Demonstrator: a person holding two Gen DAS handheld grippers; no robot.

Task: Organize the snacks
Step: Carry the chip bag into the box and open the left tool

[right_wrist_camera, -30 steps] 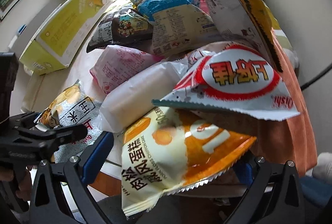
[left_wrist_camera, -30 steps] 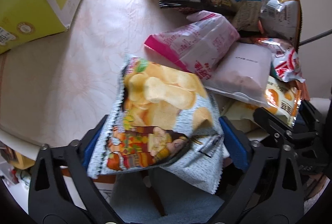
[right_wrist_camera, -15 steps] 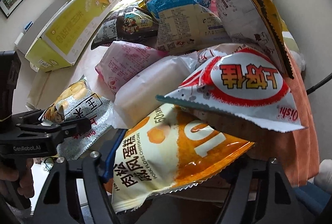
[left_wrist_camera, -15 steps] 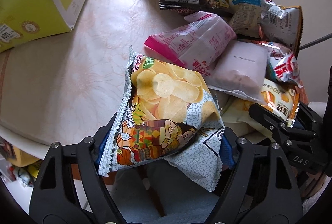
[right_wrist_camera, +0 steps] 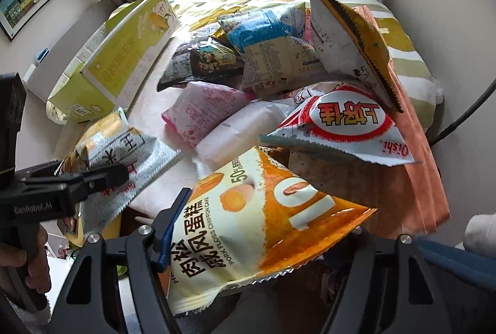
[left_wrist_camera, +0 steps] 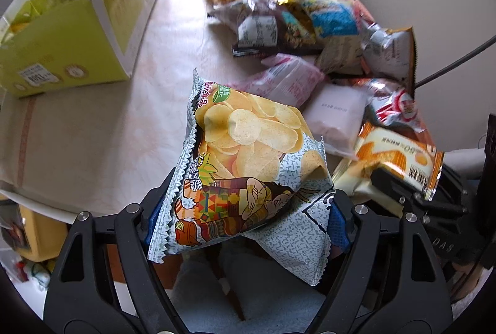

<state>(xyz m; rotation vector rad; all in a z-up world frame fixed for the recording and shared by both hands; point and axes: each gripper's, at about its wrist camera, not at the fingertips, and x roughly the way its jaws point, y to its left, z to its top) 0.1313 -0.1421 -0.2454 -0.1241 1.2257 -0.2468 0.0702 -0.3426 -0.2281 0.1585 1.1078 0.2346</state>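
1. The yellow-green carton [left_wrist_camera: 77,33] sits far left on the table [left_wrist_camera: 93,129], open side up, well apart from the snack heap. It looks like the drop spot. Its label is too blurred to read.
2. The left gripper [left_wrist_camera: 245,219] is clamped on the potato chip bag [left_wrist_camera: 248,160], which hangs off the table. The pinch is low on a puffy, slick bag, so it could slide out or swing on the way over.
3. The right gripper [right_wrist_camera: 263,244] is closing on the orange cake pack [right_wrist_camera: 248,228], with the pads already squeezing it. It reads "PORK FLOSS CHIFFON CAKE". Squeezing harder could crush the cake.
4. The red-and-white bag [right_wrist_camera: 347,129], marked "Oishi", leans right over that pack. Lifting the pack could drag or tip it off the edge.
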